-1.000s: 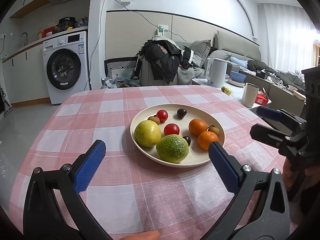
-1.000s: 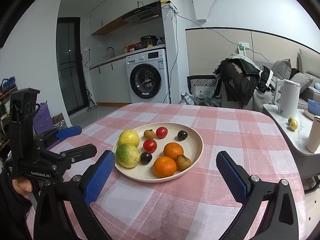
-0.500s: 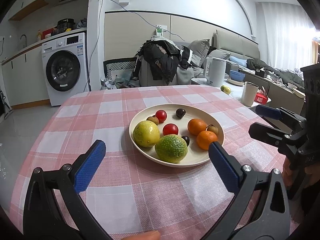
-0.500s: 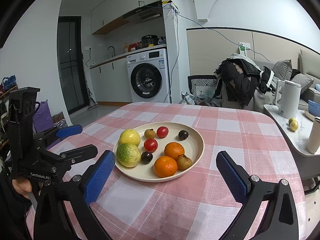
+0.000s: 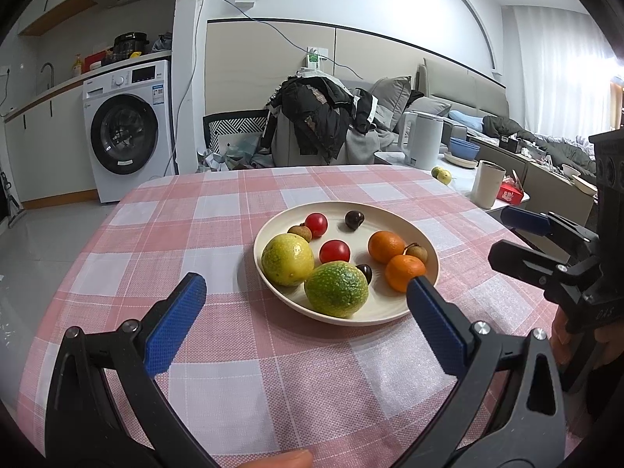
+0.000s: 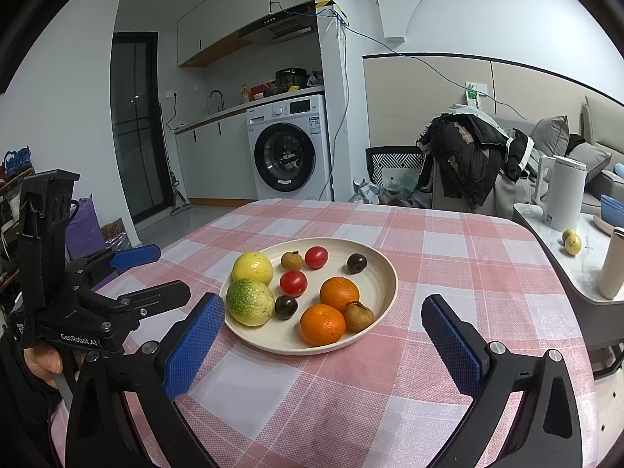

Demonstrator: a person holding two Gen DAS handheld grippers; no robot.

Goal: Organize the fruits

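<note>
A cream plate [image 5: 394, 304] [image 6: 378, 269] sits mid-table on the pink checked cloth. It holds a yellow fruit [image 5: 287, 259] [image 6: 252, 268], a green fruit [image 5: 336, 289] [image 6: 250, 302], two oranges [image 5: 385, 246] [image 6: 339, 293], two red tomatoes [image 5: 334, 251] [image 6: 293, 283], dark plums [image 5: 354, 219] [image 6: 357, 263] and brown longans [image 5: 300, 231] [image 6: 359, 315]. My left gripper [image 5: 304, 294] hovers open just short of the plate's near side, nothing between its fingers. My right gripper [image 6: 323, 314] is open too, empty, in front of the plate's near rim.
The table [image 5: 218, 210] ends to the right, where a side counter carries a white kettle [image 6: 561, 191], a cup [image 5: 485, 183] and two small yellow fruits [image 6: 571, 240]. A chair piled with dark clothes [image 5: 319, 117] stands behind the table. A washing machine [image 5: 128, 124] is at the back left.
Both views have shifted only slightly; the plate sits a touch lower in the right wrist view. Both grippers stay open and empty.
</note>
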